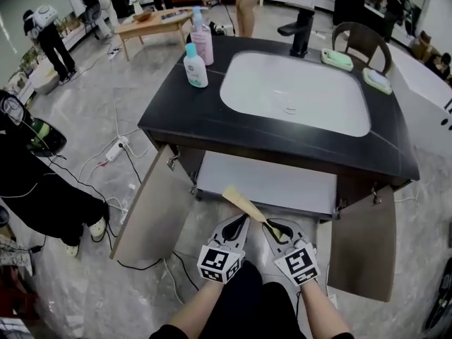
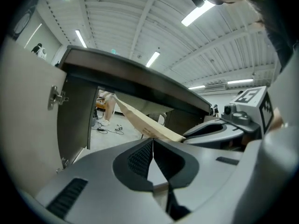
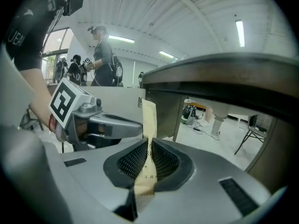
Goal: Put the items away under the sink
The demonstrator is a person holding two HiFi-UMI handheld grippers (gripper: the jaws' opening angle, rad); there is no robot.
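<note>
A flat tan paper packet point(image 1: 244, 205) sticks up and to the left from my right gripper point(image 1: 272, 226), which is shut on its lower end. In the right gripper view the packet point(image 3: 149, 125) stands pinched between the ribbed pads of that gripper point(image 3: 149, 146). My left gripper point(image 1: 244, 222) sits just beside it, shut with nothing between its jaws point(image 2: 153, 141); the packet point(image 2: 140, 120) passes behind its tips. Both grippers hang low in front of the open cabinet point(image 1: 268, 182) under the sink point(image 1: 296, 90).
Both cabinet doors stand open: left door point(image 1: 148, 203), right door point(image 1: 364, 242). A white bottle point(image 1: 195, 66), a pink bottle point(image 1: 203, 41), a black faucet point(image 1: 300, 30) and two green pads point(image 1: 337, 58) sit on the dark counter. A power strip point(image 1: 113, 149) and cables lie on the floor at left.
</note>
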